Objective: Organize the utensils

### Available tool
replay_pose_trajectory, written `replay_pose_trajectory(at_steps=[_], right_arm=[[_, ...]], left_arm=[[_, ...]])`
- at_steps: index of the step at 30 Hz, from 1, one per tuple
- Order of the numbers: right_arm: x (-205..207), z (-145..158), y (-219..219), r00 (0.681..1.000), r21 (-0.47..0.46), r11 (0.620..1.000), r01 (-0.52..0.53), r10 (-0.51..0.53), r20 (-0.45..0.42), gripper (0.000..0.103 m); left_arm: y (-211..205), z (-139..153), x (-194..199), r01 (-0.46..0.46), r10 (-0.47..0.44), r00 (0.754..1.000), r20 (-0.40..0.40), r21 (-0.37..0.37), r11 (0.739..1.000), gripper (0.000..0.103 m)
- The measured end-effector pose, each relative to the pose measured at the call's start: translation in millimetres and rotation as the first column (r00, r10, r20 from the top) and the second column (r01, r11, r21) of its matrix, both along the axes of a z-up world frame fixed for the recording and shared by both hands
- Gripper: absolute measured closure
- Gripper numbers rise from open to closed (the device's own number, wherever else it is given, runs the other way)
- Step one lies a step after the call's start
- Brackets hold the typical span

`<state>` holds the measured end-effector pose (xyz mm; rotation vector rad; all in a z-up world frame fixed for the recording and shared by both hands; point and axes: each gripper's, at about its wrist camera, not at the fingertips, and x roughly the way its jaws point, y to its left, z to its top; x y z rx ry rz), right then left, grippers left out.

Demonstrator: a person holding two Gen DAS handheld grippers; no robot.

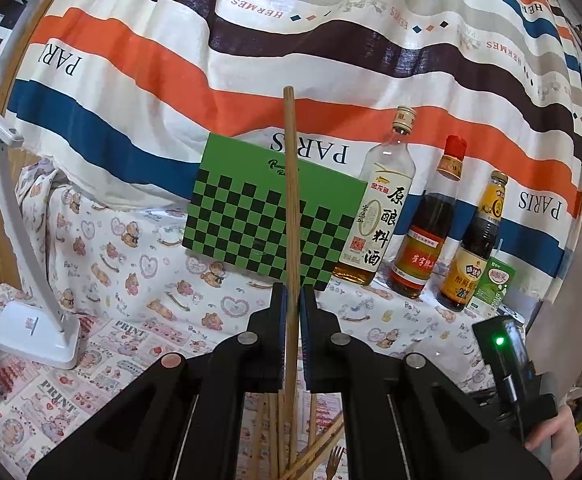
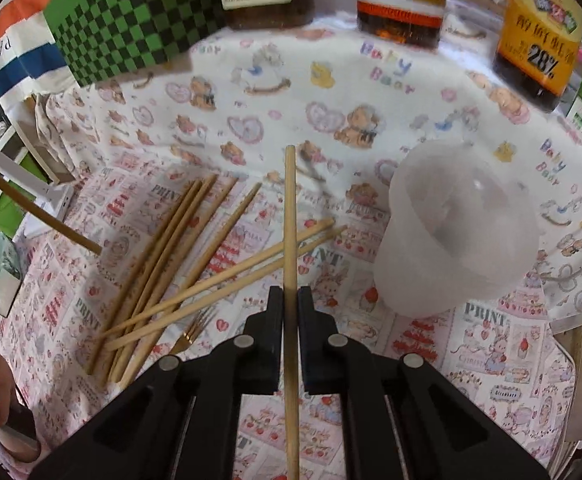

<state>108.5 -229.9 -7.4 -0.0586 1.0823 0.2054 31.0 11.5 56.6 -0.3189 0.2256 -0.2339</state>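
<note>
Now | left chopstick [image 1: 289, 184] clamped between fingers [image 1: 279, 312] | right chopstick [image 2: 290, 220] likewise

Held chopsticks: one clamped upright in left wrist view [image 1: 289, 184], another likewise in right wrist view [image 2: 290, 240]
Loose chopsticks [image 2: 179, 256]: crisscrossed on cloth
Fork [image 2: 193, 332]: beneath them
Cup [image 2: 459, 232]: translucent, tilted, right

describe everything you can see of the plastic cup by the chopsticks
The plastic cup is frosted and translucent, with a wide round rim and a narrower base, and it looks empty. It stands on the printed tablecloth and looks tilted through the fisheye lens. It sits to the right of the loose chopsticks, apart from them, in front of the sauce bottles. Nothing touches it but the cloth.
</note>
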Motion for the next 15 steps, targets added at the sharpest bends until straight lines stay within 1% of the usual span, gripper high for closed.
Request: replay_pose_trajectory(at_steps=[3, 4, 5, 7, 10, 11, 12, 13, 15], right_arm=[[4, -24, 12, 0.986, 0.011, 0.995, -0.101, 0.102, -0.132, 0.095], [5, -30, 15, 0.981, 0.0, 0.992, -0.125, 0.123, -0.15, 0.095], [6, -33, 15, 0.983, -0.011, 0.993, -0.118, 0.115, -0.146, 0.095], [7, -35, 14, 0.985, -0.027, 0.995, -0.101, 0.096, -0.145, 0.095], [7, -32, 15, 0.99, 0.001, 0.995, -0.101, 0.101, -0.103, 0.095], [6, -29, 15, 0.993, 0.002, 0.996, -0.094, 0.093, -0.077, 0.09], [5, -25, 14, 0.995, 0.003, 0.996, -0.086, 0.086, -0.048, 0.083], [6, -22, 15, 0.997, 0.008, 0.997, -0.077, 0.077, -0.025, 0.08], [14, -16, 17, 0.998, 0.031, 0.998, -0.055, 0.054, 0.007, 0.079]], left_arm=[[1, 0, 0, -0.016, 0.016, 1.0, 0.0, 0.008, 1.0, 0.098], [0, 0, -1, -0.034, 0.034, 0.999, 0.007, 0.022, 0.999, 0.098], [-1, 1, -1, -0.042, 0.042, 0.999, 0.012, 0.032, 0.999, 0.098], [0, 1, -1, -0.036, 0.036, 0.999, 0.01, 0.028, 0.999, 0.098], [0, 1, -2, -0.041, 0.04, 0.999, 0.018, 0.038, 0.998, 0.098], [-1, 1, -3, -0.045, 0.044, 0.999, 0.023, 0.046, 0.998, 0.098], [-2, 1, -3, -0.045, 0.044, 0.999, 0.025, 0.05, 0.998, 0.098], [-2, 0, -2, -0.04, 0.039, 0.999, 0.021, 0.048, 0.998, 0.098], [-1, -1, 2, -0.024, 0.023, 1.0, 0.007, 0.031, 0.999, 0.098]])
